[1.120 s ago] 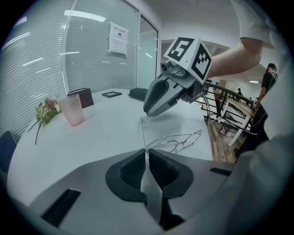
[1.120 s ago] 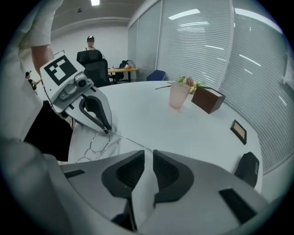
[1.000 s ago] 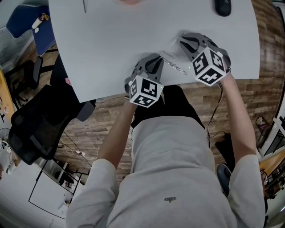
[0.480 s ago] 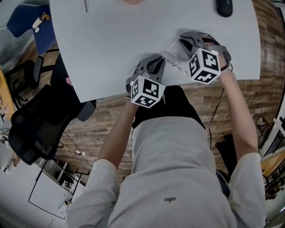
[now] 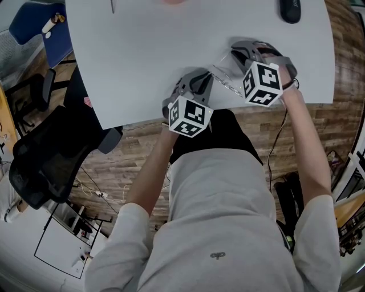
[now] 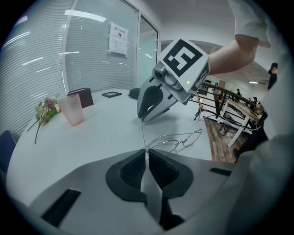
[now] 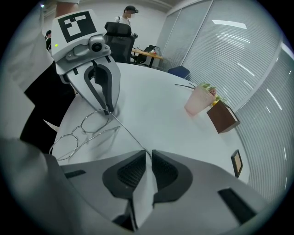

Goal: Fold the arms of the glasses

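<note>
Both ends of one arm of the glasses [image 5: 225, 80] are pinched just inside the bench's [image 5: 142, 57] front edge. The left hand-held gripper [image 6: 146, 153] is clamped on the frame's corner. The right hand-held gripper [image 7: 148, 153], jaws just closing, holds the outstretched arm's tip at 1 o'clock. Bare white bench spreads toward 10 and 12 o'clock, with a mouse [image 5: 290, 9] far off at 1. Wood floor [image 5: 142, 154] lies at 6 o'clock.

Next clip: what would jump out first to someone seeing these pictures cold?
The wire-rimmed glasses near the front edge of the white table draw the eye first, held between two tools that carry marker cubes. The left hand-held gripper pinches the frame at one corner. The right hand-held gripper, whose jaws have just been closing, has the tip of the unfolded arm between them.
</note>
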A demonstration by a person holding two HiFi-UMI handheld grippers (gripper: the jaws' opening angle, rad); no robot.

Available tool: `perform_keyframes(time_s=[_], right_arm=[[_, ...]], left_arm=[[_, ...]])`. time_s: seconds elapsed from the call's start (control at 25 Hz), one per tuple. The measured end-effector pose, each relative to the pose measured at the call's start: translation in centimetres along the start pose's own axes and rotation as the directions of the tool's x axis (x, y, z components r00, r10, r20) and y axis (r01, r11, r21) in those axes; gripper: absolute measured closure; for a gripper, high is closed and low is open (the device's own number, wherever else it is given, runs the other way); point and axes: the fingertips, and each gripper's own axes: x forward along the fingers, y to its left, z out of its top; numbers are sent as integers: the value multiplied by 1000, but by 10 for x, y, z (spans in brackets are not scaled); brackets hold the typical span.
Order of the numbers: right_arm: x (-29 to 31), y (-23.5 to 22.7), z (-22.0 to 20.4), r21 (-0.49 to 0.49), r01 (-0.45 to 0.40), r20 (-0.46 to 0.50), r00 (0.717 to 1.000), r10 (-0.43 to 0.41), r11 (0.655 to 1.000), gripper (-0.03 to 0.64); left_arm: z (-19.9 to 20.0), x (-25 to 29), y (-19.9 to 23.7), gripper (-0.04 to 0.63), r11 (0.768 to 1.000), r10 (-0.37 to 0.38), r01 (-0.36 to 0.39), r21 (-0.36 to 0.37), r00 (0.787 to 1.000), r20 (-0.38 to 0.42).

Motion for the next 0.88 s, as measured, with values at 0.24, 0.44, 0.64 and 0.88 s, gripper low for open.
perform_keyframes(time_s=[0.24,0.44,0.64,0.88], right_arm=[[-5,3,-5,24,-3,-5,1000,3,1000,575],[-10,7,-10,70,-12,-4,1000,13,997,578],[-13,14,-14,112,-30,-11,999,31,993,584],[-17,25,-14,164,-55,-2,998,56,985,589]], left_arm=[[2,0,2,560,1000,15,-15,-2,1000,0],[3,0,4,563,1000,28,-28,-4,1000,3],[3,0,7,566,999,49,-49,-19,999,5],[0,-3,16,571,995,80,-80,-59,997,1]])
